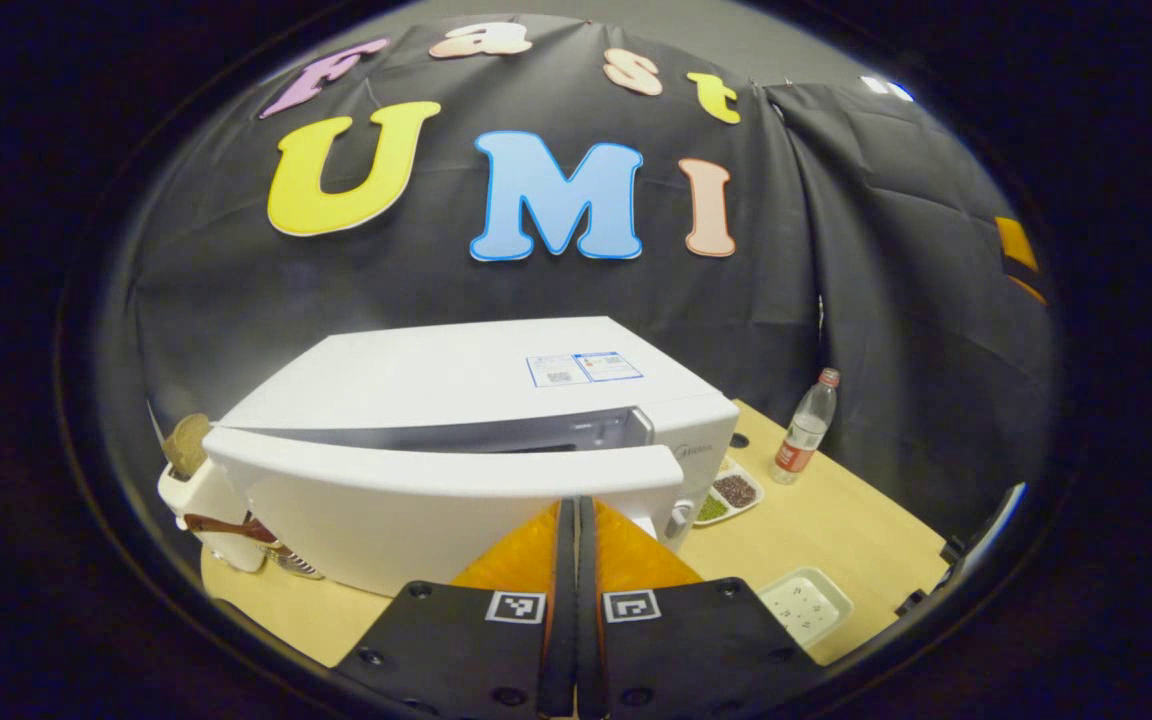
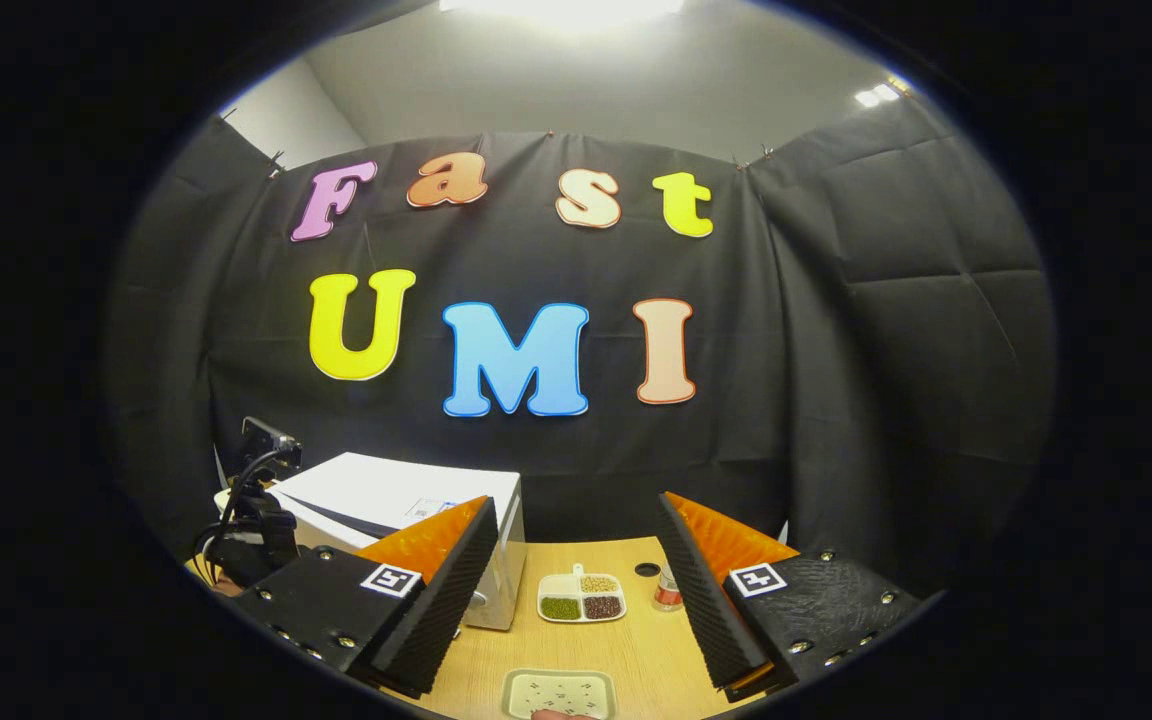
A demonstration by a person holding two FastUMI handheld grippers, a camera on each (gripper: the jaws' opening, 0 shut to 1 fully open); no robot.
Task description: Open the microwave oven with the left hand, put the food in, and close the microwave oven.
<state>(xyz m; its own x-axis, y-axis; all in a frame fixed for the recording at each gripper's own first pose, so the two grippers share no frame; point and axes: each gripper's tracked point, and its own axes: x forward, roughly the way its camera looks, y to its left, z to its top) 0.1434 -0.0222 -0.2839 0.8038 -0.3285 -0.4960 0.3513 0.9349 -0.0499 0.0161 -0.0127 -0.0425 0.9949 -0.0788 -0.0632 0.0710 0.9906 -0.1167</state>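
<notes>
Microwave door (image 1: 436,500): ajar, swung out just ahead of the left gripper (image 1: 576,600)
Left jaws: pressed together, holding nothing
Right gripper (image 2: 576,590): jaws wide, level above the surface (image 2: 636,640)
Food tray (image 2: 581,597): beside the microwave (image 2: 406,510)

The half-open microwave door (image 1: 436,490) hides most of the oven's inside. In the right gripper view the right claw (image 2: 576,590) covers the microwave's (image 2: 406,500) front and most of the bottle (image 2: 668,592); the patterned dish (image 2: 558,694) is cut off below.
</notes>
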